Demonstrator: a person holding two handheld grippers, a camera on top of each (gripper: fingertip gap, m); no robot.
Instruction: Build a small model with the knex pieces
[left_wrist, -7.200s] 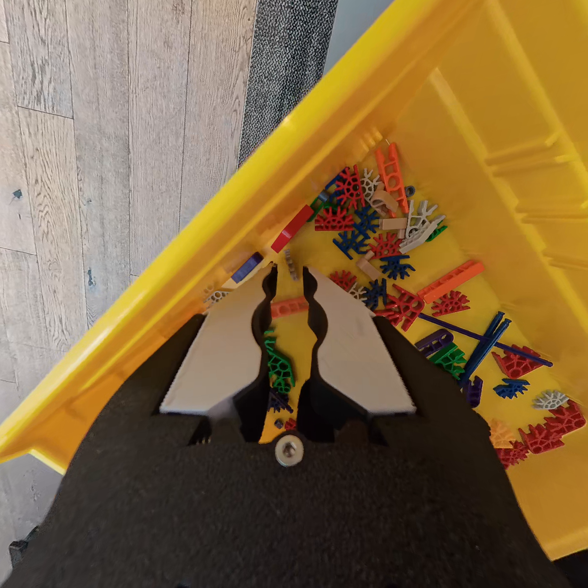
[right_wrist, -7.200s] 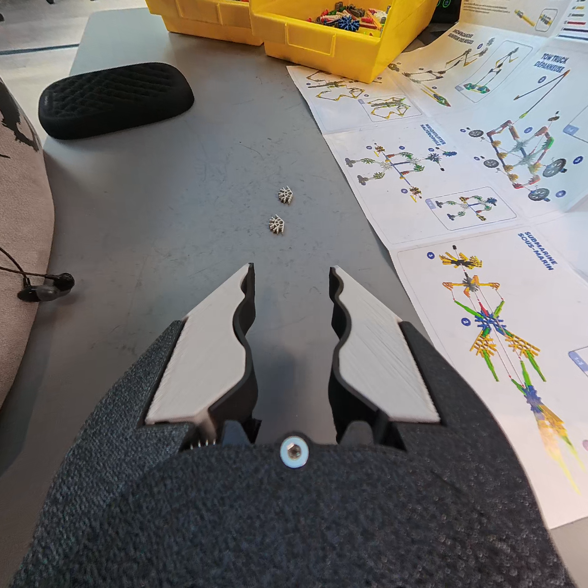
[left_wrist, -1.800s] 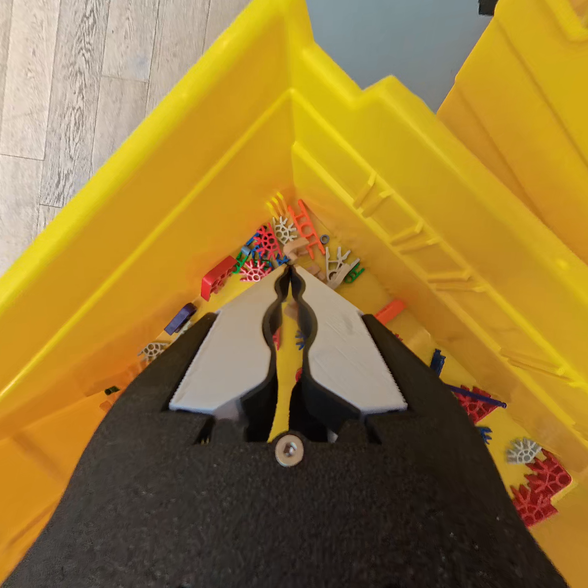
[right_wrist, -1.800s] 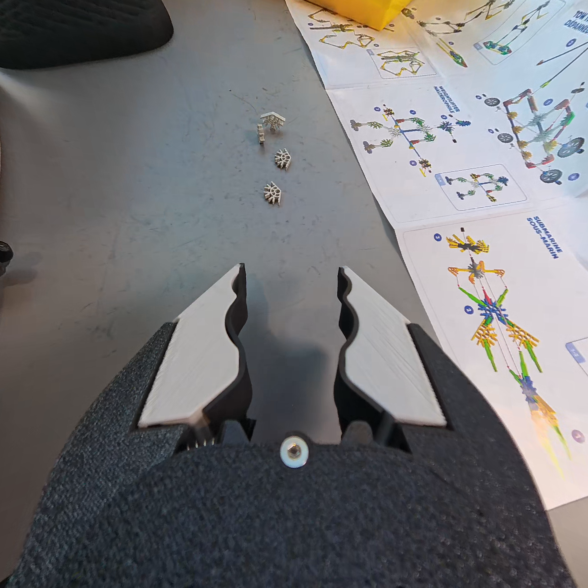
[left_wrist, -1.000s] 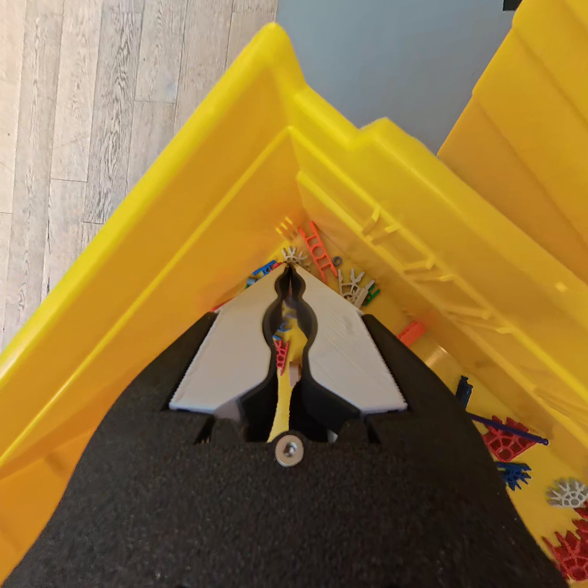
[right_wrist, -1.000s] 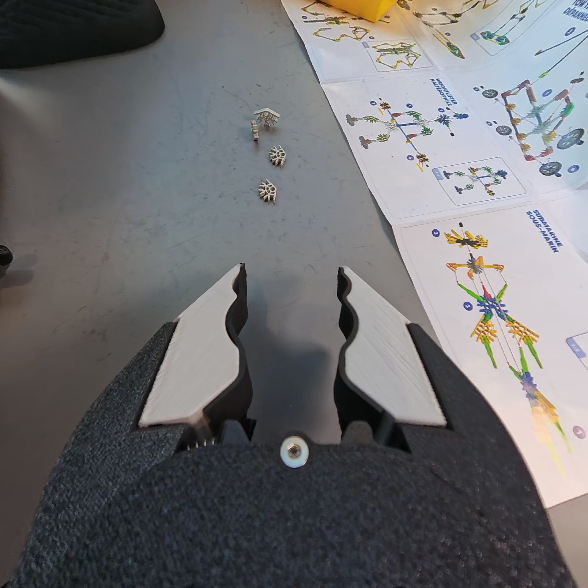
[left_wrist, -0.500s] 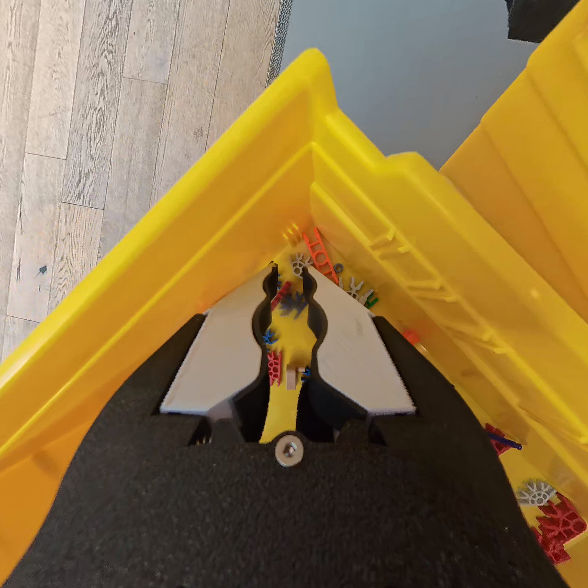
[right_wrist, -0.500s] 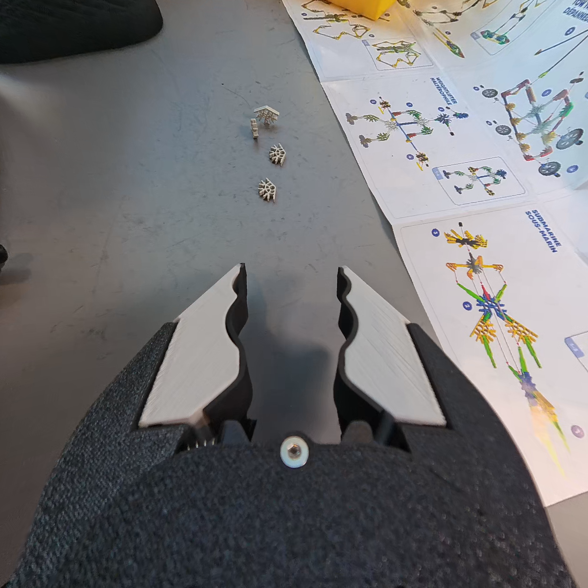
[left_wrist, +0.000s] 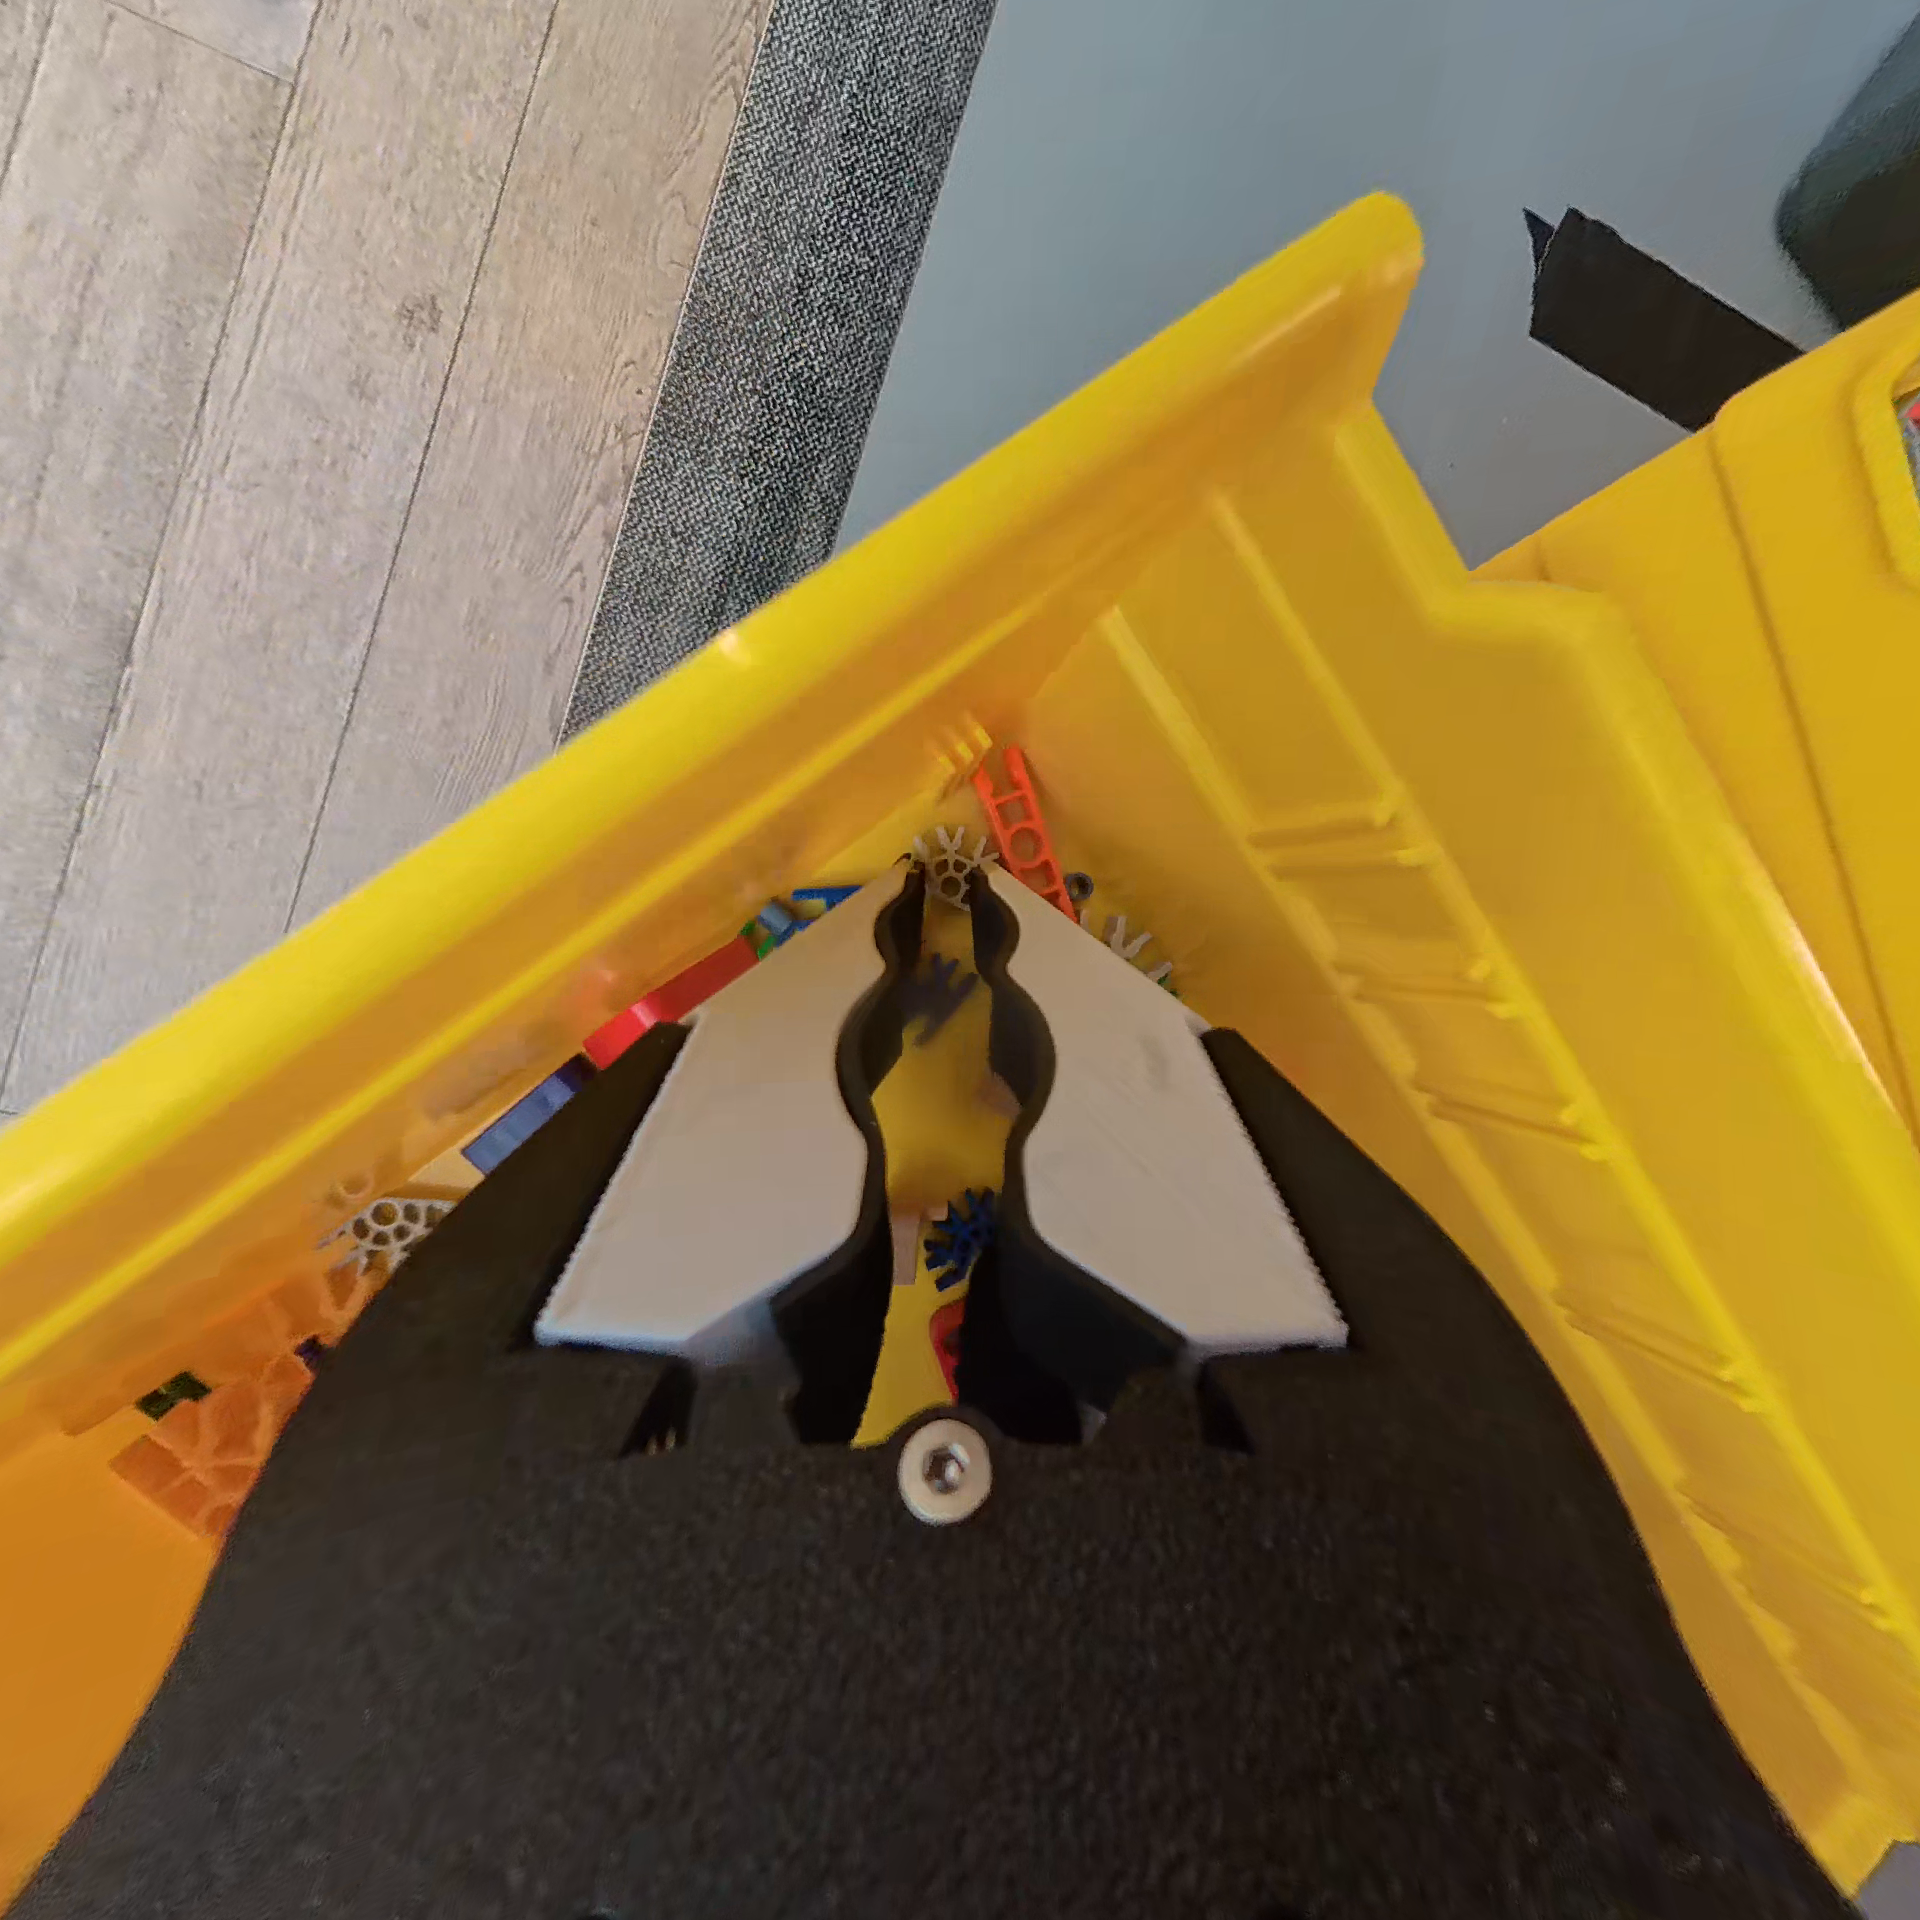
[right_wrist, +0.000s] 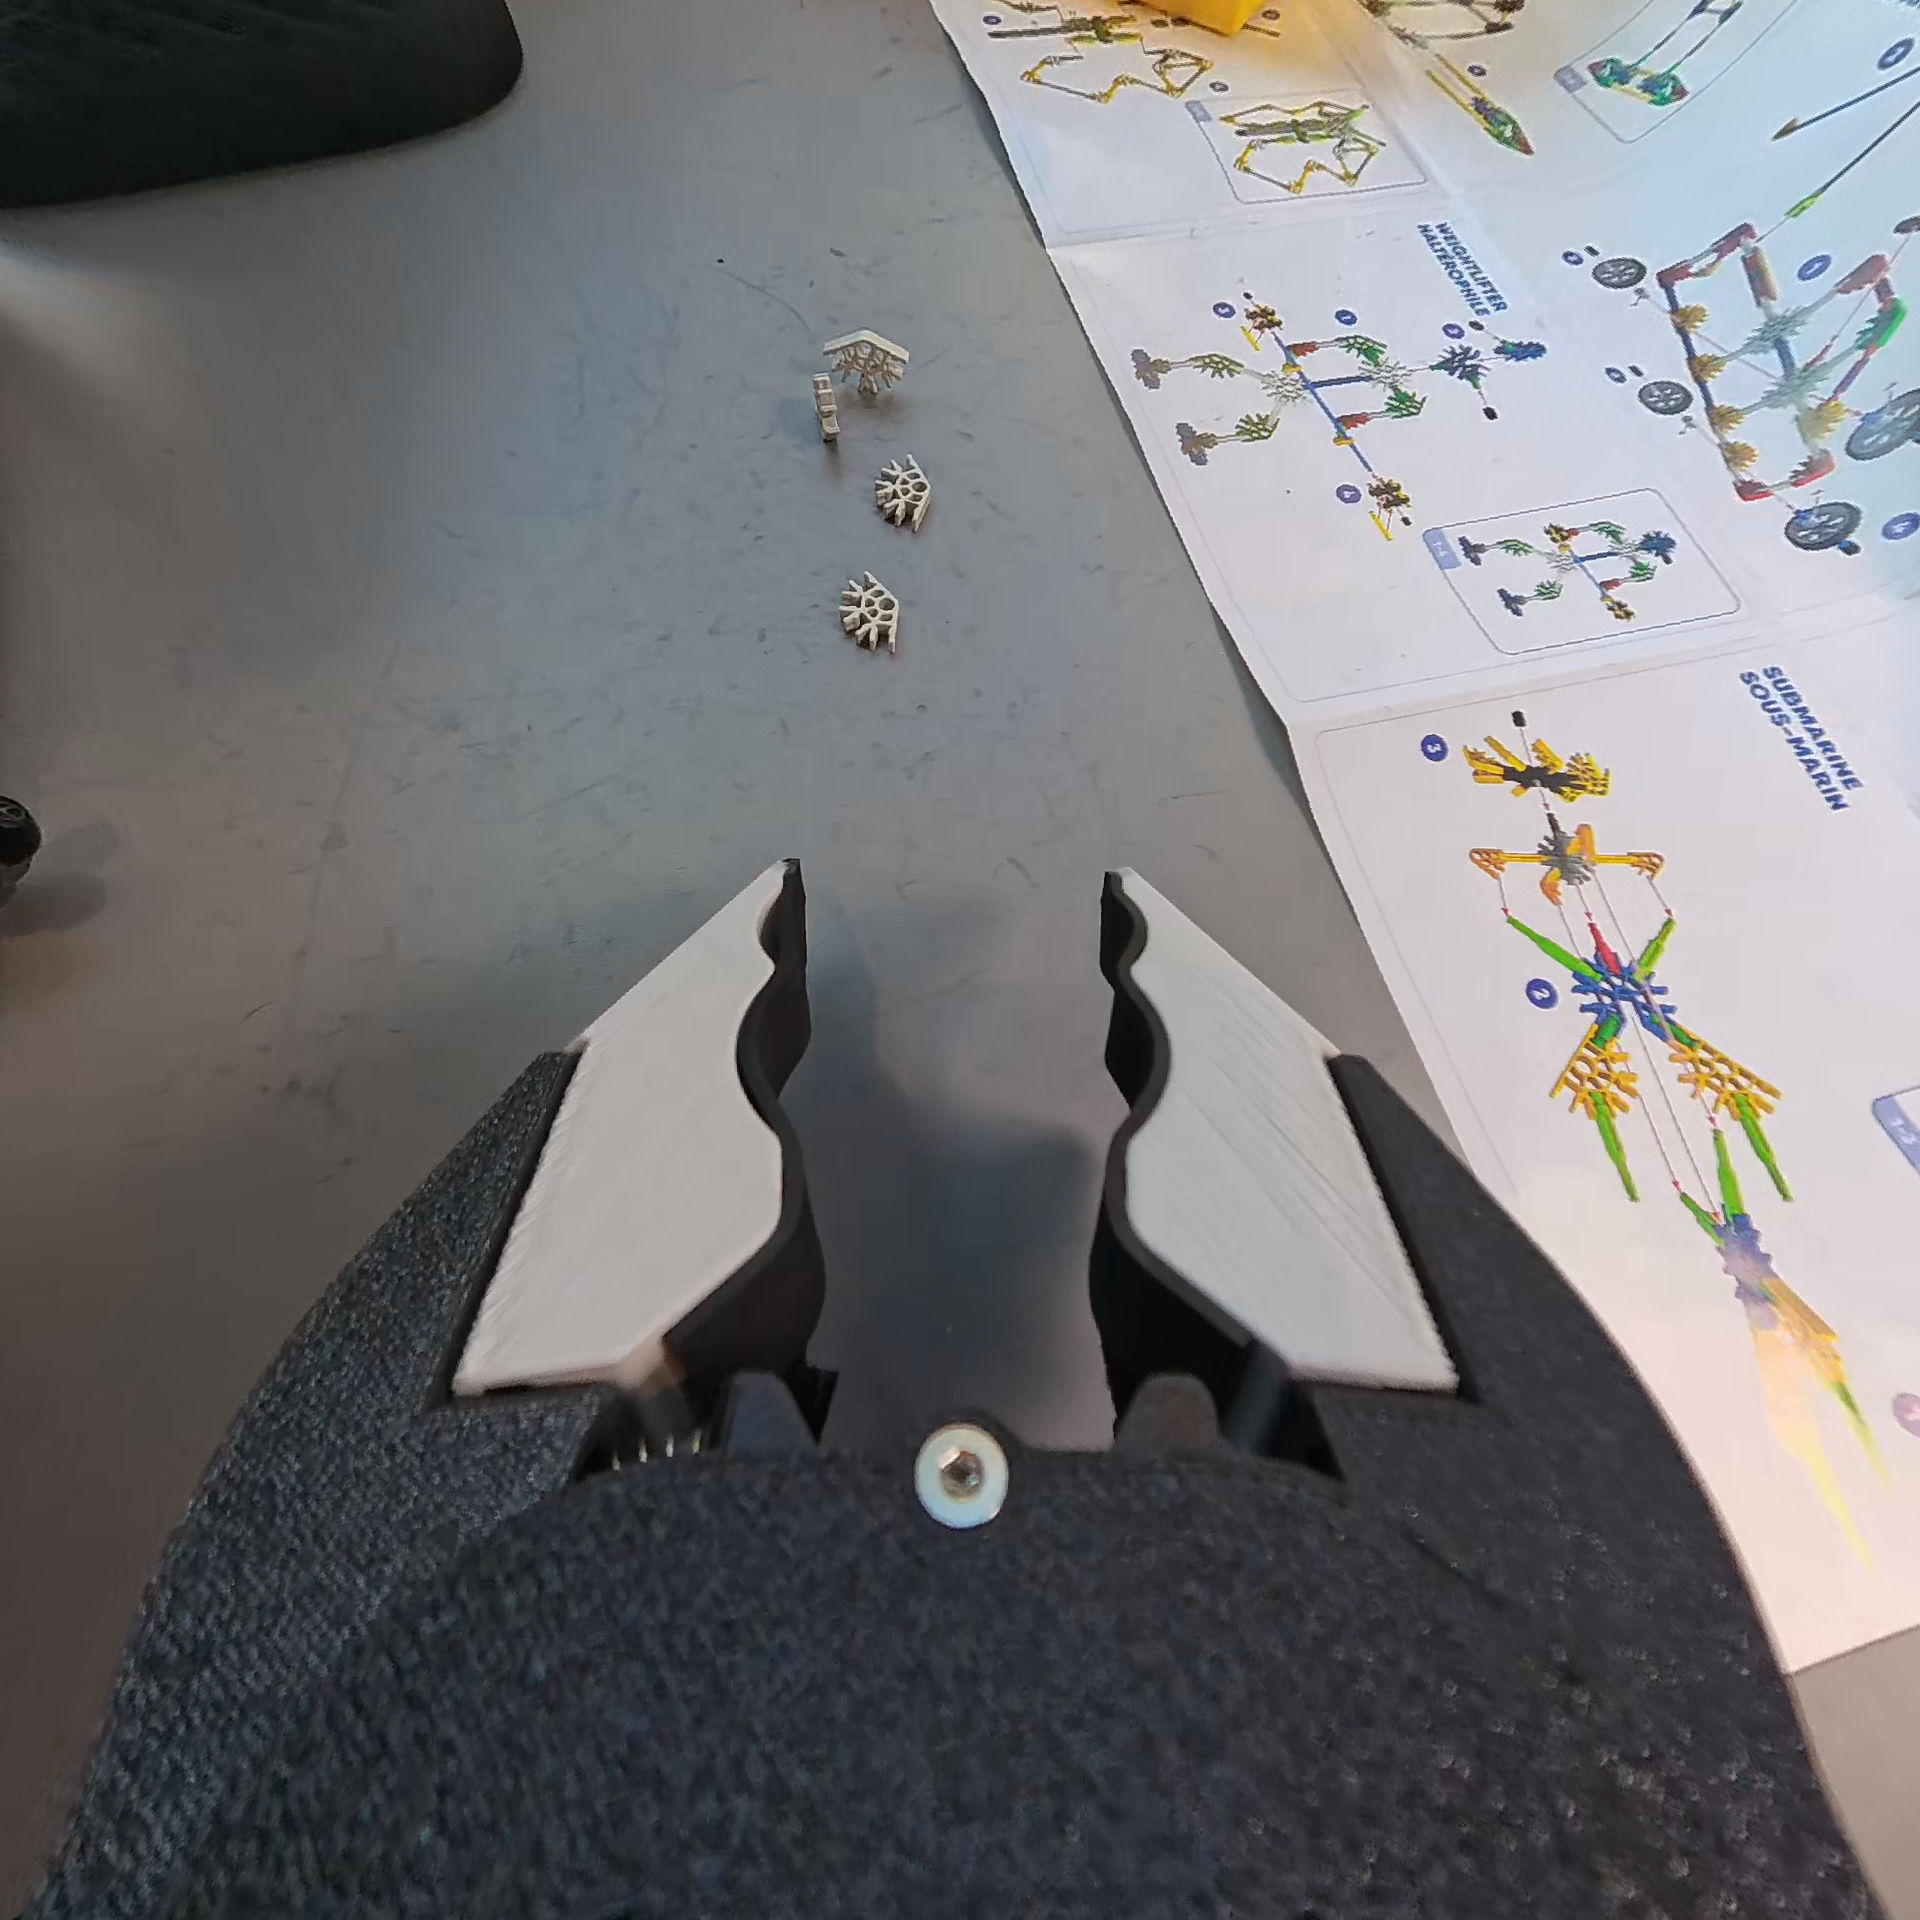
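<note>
The left tongs (left_wrist: 948, 883) are nearly closed, their tips pinching a small grey snowflake-shaped connector (left_wrist: 951, 860) in the far corner of the yellow bin (left_wrist: 935, 540). Half a second ago they stood a little apart, short of that piece, and a second ago they were pressed together; now they have narrowed onto the connector itself, so it looks gripped, though not yet lifted. The tool points steeply down into the corner, tips beside an orange ladder piece (left_wrist: 1023, 831), with blue, red and tan parts scattered below and a second yellow bin (left_wrist: 1787, 644) to the right.

The right tongs (right_wrist: 951, 883) gape wide and hold nothing, as in the earlier views. They hang low over the grey surface (right_wrist: 416, 675), angled forward, well short of four pale connectors (right_wrist: 871, 613) lying in a loose row ahead. A printed instruction sheet (right_wrist: 1558, 623) lies to their right.
</note>
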